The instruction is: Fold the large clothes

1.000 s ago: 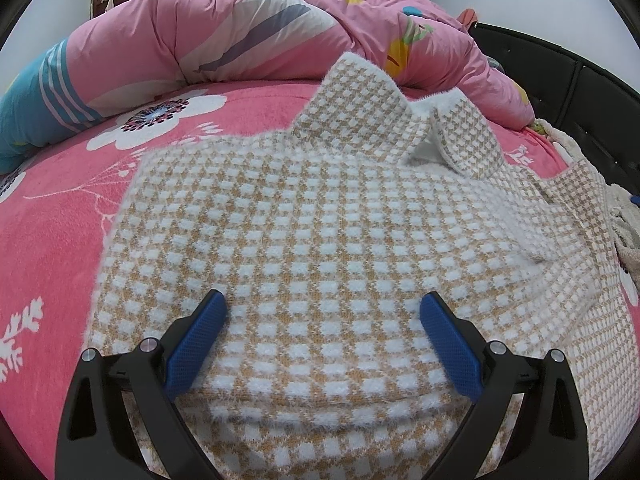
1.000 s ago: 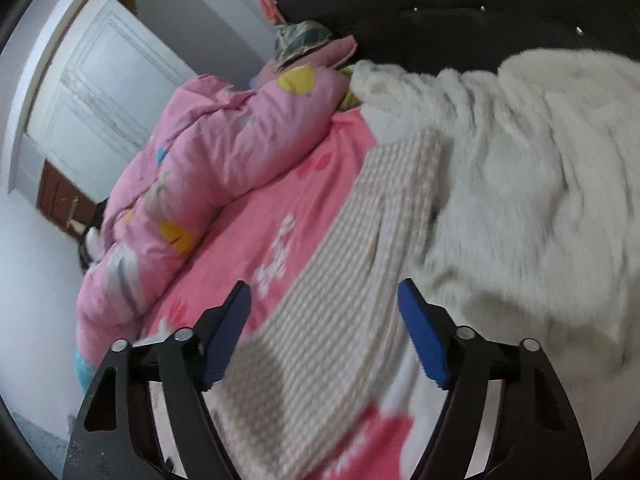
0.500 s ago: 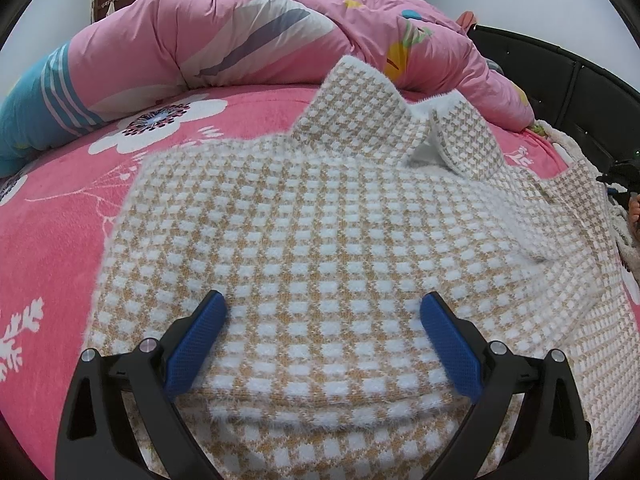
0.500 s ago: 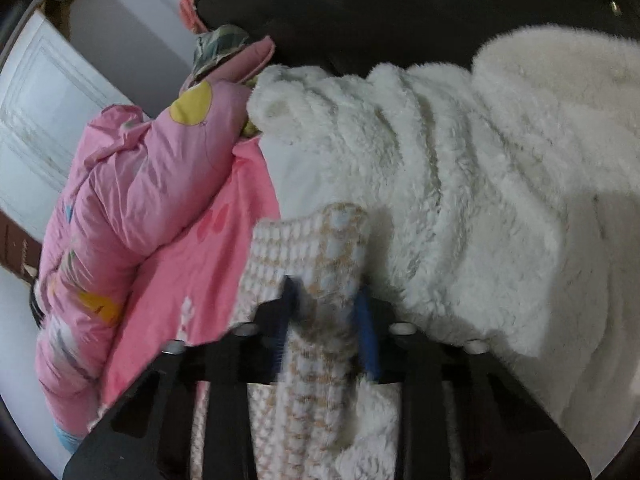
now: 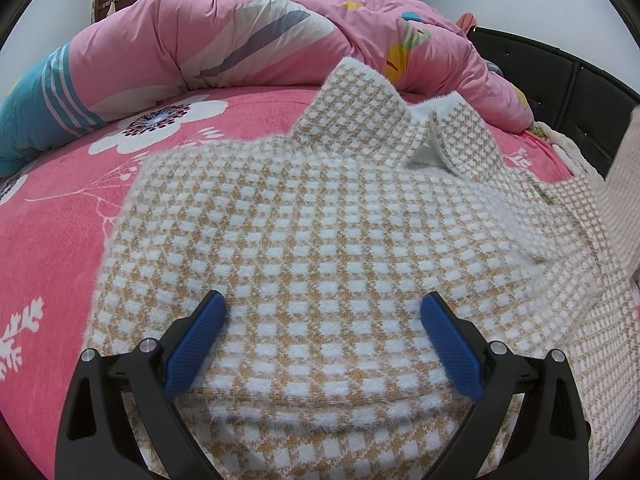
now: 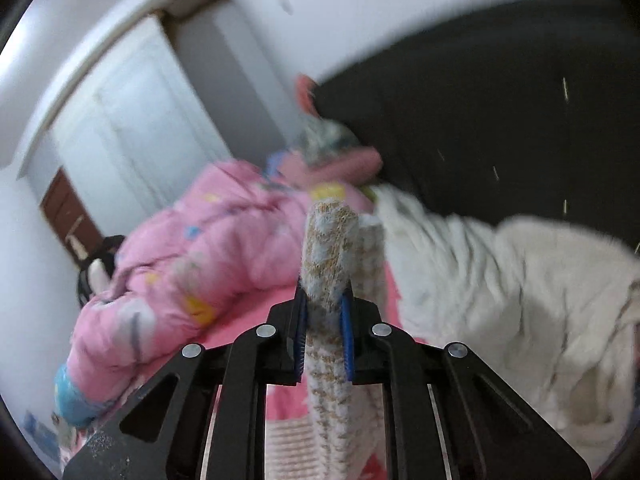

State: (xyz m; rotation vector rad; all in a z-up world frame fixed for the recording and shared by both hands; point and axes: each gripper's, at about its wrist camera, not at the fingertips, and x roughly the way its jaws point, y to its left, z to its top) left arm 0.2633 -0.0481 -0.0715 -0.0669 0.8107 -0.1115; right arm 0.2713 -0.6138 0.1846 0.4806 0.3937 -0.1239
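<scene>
A fuzzy tan-and-white checked sweater [image 5: 312, 248] lies spread flat on the bed, one sleeve [image 6: 332, 248] lifted.

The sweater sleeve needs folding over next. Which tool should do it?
Right. The right tool is closing on the sleeve, lifted off the bed. The left tool is open over the sweater.

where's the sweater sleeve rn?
Right wrist view, centre: the sleeve is pinched in the closing right tool, lifted above the pink bed sheet, left of the white fleece blanket.
</scene>
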